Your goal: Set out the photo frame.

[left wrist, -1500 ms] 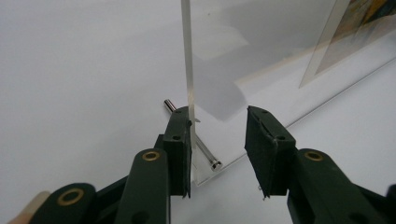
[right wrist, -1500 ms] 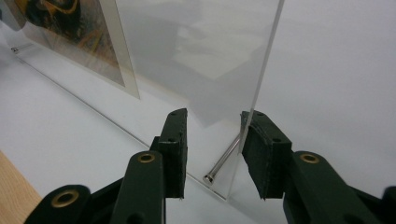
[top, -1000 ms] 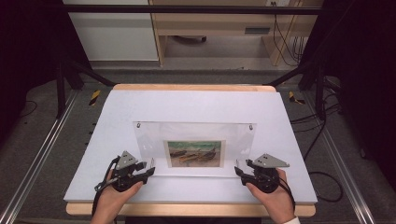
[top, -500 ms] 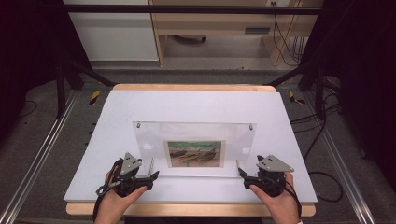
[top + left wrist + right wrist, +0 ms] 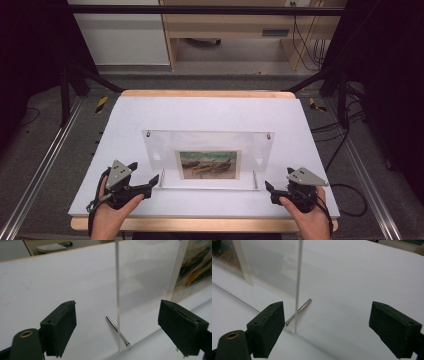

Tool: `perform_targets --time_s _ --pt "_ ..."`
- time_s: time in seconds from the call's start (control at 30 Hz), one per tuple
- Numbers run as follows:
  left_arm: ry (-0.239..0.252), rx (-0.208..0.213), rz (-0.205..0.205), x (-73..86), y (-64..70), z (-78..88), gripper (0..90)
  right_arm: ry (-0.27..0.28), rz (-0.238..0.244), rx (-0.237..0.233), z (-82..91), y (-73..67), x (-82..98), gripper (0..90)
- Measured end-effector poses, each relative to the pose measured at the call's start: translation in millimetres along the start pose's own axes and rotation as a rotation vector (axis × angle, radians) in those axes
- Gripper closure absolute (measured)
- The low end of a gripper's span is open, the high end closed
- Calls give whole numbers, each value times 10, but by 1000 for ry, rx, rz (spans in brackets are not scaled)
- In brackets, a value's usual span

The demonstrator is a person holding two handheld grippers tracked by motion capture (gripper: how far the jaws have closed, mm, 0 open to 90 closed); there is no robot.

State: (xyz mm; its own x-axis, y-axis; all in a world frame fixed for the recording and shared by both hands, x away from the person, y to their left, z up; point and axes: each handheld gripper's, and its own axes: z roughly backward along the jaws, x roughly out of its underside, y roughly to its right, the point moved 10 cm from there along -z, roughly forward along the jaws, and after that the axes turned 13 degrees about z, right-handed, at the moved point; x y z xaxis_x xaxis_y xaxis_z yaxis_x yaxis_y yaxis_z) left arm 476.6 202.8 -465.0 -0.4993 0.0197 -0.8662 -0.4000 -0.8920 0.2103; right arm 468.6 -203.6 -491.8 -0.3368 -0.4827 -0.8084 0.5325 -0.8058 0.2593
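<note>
A clear acrylic picture frame is seen standing upright near the middle of the white surface, a small painted print of boats held low between its transparent panes. The frame is propped on thin metal pins at its lower corners; one pin is seen in the left gripper view, passing through the pane's bottom edge, and another pin is seen doing the same in the right gripper view.

The left claw is held by a hand just beside the frame's lower left corner, apart from it. Its jaws have just been opening and are released, spread wide; in the left gripper view the pane's near edge is framed between the two black pads, untouched by either.

The right claw is held by the other hand near the frame's lower right corner, likewise clear of it. Its jaws too have just been opening and stand released; in the right gripper view the pane's edge is seen close beside the left pad, though contact cannot be told, with bare white surface between it and the other pad.

Both claws are pointed inward along the frame's front edge, which is set parallel to the surface's near side.
</note>
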Motion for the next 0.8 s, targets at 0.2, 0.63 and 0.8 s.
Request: perform_targets --time_s 0.2,0.63,0.8 --pt "36 -29 45 -59 -172 67 142 -15 -34 34 33 143 103 136" --pt "38 -106 93 -34 -551 58 131 -1 -138 74 -87 411 119 128" --pt "38 -113 103 -46 -706 40 125 -22 -139 104 -188 527 142 128"
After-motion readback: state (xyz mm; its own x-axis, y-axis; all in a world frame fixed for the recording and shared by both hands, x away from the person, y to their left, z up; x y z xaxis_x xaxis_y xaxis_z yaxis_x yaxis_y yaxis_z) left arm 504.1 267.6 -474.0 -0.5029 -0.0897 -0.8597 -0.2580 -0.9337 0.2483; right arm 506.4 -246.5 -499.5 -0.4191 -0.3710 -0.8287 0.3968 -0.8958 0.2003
